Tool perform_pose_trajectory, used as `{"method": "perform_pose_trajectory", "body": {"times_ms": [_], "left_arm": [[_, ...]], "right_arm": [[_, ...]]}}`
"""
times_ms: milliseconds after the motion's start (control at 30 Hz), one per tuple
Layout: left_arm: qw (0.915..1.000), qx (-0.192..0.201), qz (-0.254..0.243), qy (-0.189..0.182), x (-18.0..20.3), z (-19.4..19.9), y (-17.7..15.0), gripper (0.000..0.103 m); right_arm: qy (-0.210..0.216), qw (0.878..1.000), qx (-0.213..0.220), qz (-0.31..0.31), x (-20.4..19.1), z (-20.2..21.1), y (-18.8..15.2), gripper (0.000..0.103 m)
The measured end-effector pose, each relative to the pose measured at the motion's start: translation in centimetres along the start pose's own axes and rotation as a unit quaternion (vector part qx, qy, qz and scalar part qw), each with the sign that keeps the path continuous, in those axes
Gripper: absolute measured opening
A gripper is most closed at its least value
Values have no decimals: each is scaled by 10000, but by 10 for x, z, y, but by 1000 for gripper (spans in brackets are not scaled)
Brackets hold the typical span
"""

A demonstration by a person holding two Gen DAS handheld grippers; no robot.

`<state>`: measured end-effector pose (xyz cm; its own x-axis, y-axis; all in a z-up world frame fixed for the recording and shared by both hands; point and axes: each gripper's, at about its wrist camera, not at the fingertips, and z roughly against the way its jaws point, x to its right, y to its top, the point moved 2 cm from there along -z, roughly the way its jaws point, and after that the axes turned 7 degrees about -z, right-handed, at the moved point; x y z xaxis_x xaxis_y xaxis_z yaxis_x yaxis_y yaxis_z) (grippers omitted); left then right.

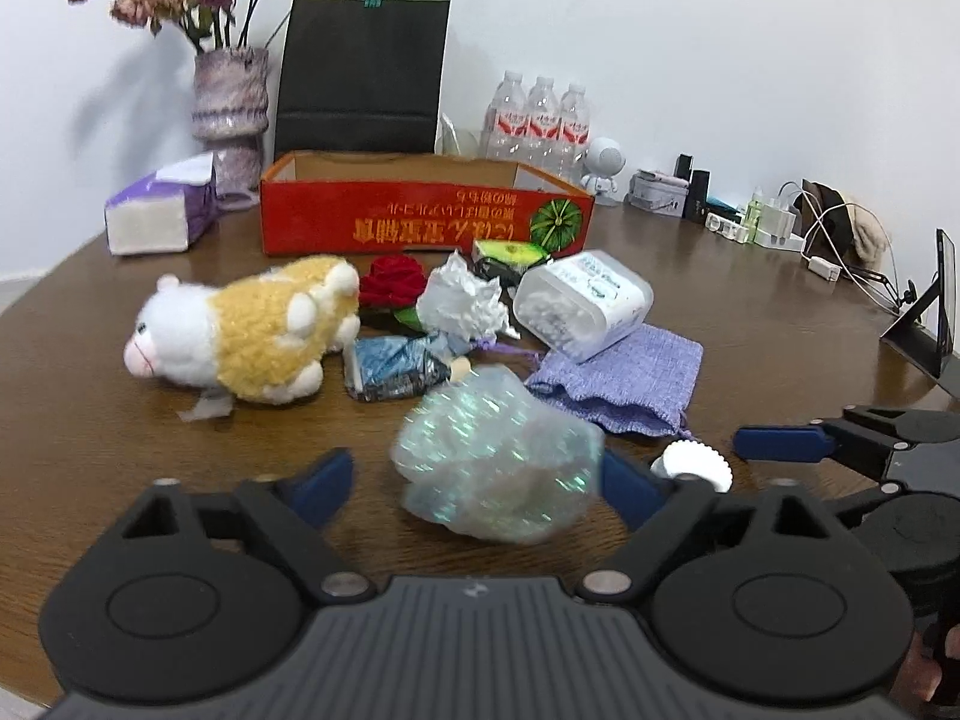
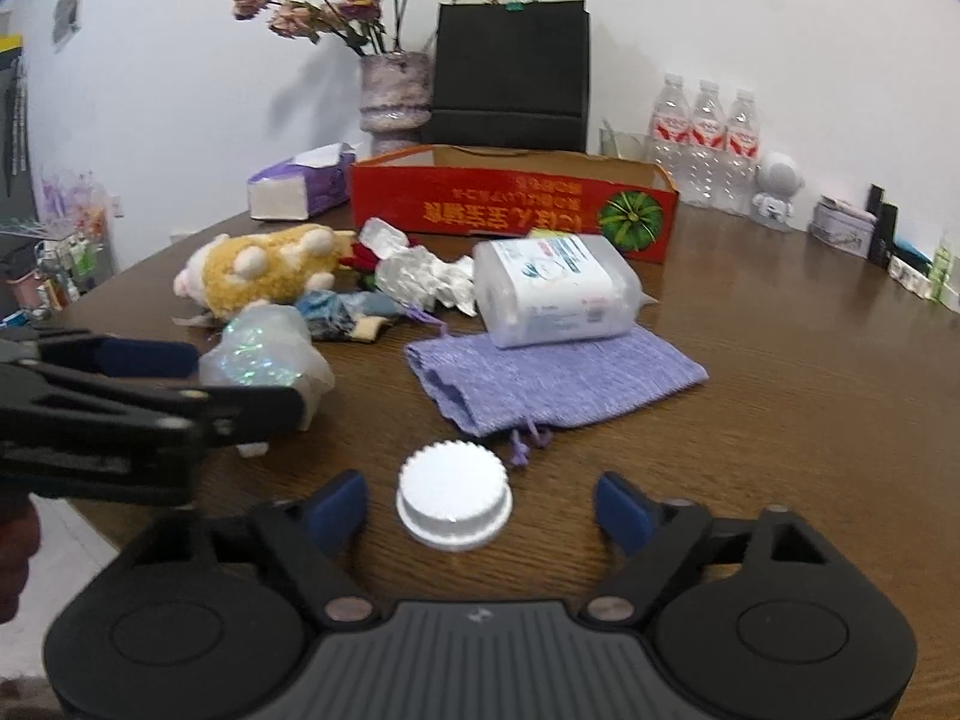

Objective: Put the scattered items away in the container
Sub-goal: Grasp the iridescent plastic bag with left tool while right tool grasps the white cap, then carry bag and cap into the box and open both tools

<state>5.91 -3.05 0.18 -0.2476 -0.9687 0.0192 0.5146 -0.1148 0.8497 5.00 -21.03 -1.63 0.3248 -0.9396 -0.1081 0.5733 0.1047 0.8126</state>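
The left claw (image 1: pixel 474 480) stands released around a crumpled iridescent wrapper (image 1: pixel 498 462); whether its pads touch the wrapper cannot be told. The right claw (image 2: pixel 480 507) is released too, with a white ribbed cap (image 2: pixel 454 495) lying on the table (image 2: pixel 780 372) between its fingers, clear of both. At 12 o'clock from the cap lie a purple knit pouch (image 2: pixel 552 378) and a clear cotton-swab box (image 2: pixel 552 291), then the red cardboard box (image 2: pixel 510 201). At 10 o'clock lies a plush hamster (image 2: pixel 264 267).
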Motion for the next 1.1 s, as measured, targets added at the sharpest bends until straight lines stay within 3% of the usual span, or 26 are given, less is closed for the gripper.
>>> {"method": "perform_pose_trajectory", "body": {"times_ms": [67, 100, 133, 200, 533, 800, 1100], "left_arm": [[9999, -96, 124, -61, -4, -4, -1, 68], [9998, -103, 179, -81, -6, -5, -2, 57], [9997, -104, 218, -105, -8, -6, -2, 45], [9996, -68, 242, -141, -11, -6, -1, 40], [9993, 321, -106, -135, -11, -1, 24, 36], [9967, 763, -150, -247, -24, -8, 81, 36], [9972, 718, -81, -203, -53, -61, 158, 36]], "right_arm": [[91, 10000, 15, 22, -1, 0, 1, 46], [116, 9999, 10, 42, -1, 1, 2, 38], [141, 9999, -1, 52, -1, 1, 4, 39], [190, 9998, 6, 10, 0, 1, 5, 39], [225, 9989, 406, 26, 7, 7, 34, 39], [325, 9961, 821, -74, 19, -4, 95, 39], [297, 9954, 912, -5, 20, -59, 174, 39]]}}
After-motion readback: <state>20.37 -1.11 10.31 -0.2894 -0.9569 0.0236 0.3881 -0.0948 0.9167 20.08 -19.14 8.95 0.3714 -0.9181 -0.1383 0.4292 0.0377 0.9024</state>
